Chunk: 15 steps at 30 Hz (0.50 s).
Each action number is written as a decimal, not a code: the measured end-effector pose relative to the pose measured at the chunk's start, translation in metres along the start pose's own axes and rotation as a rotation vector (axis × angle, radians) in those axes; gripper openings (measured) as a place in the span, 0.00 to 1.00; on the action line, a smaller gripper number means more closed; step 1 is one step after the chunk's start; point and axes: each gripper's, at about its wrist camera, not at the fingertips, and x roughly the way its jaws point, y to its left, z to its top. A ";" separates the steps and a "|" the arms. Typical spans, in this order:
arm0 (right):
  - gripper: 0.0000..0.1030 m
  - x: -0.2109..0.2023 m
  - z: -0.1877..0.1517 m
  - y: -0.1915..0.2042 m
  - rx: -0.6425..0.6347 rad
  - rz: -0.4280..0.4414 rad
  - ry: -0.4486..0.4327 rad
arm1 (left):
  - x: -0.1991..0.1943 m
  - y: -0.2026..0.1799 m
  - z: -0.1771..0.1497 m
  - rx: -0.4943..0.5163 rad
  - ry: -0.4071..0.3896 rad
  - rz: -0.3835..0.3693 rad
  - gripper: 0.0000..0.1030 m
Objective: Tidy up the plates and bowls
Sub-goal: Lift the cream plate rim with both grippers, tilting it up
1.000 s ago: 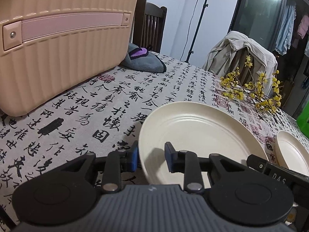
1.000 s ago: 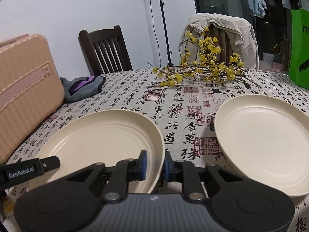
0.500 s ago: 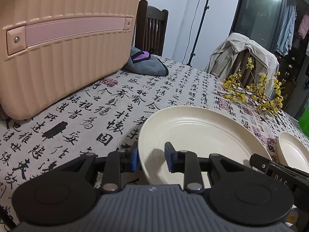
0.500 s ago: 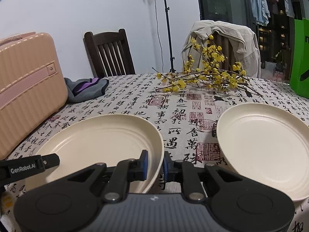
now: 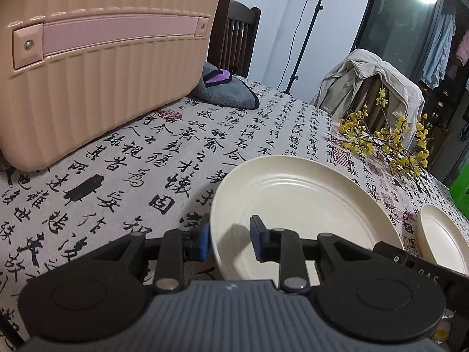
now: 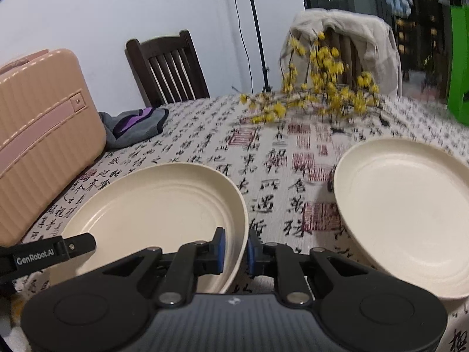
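1. Right gripper [image 6: 235,248] – its blue pads are drawn together onto the right rim of the near plate [image 6: 152,205], a shade tighter than a second ago; clamped.
2. Left gripper [image 5: 230,242] – jaws part-way apart and unchanged, straddling the plate's left rim; whether the inner pad presses cannot be told.
3. Near plate – lies over the tablecloth [image 5: 132,161] between both grippers, beside the suitcase [image 5: 102,88]. It stays sharp and fixed against the jaws while the flowers [image 6: 316,88] and cloth now blur, so it probably moves with the grippers.
4. Second plate [image 6: 404,205] – rests apart on the right, untouched.
5. Reading: grip is secured and a lift is starting, likely towards stacking on the second plate.
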 end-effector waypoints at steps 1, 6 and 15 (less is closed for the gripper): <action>0.14 0.000 0.001 -0.001 0.009 0.007 0.012 | 0.000 0.000 0.000 -0.001 0.002 0.000 0.27; 0.14 0.002 0.003 -0.004 0.028 0.024 0.038 | 0.000 0.000 0.001 0.004 0.000 0.004 0.27; 0.14 -0.006 0.001 0.011 -0.086 -0.024 -0.023 | -0.006 -0.005 -0.001 0.034 -0.035 0.022 0.27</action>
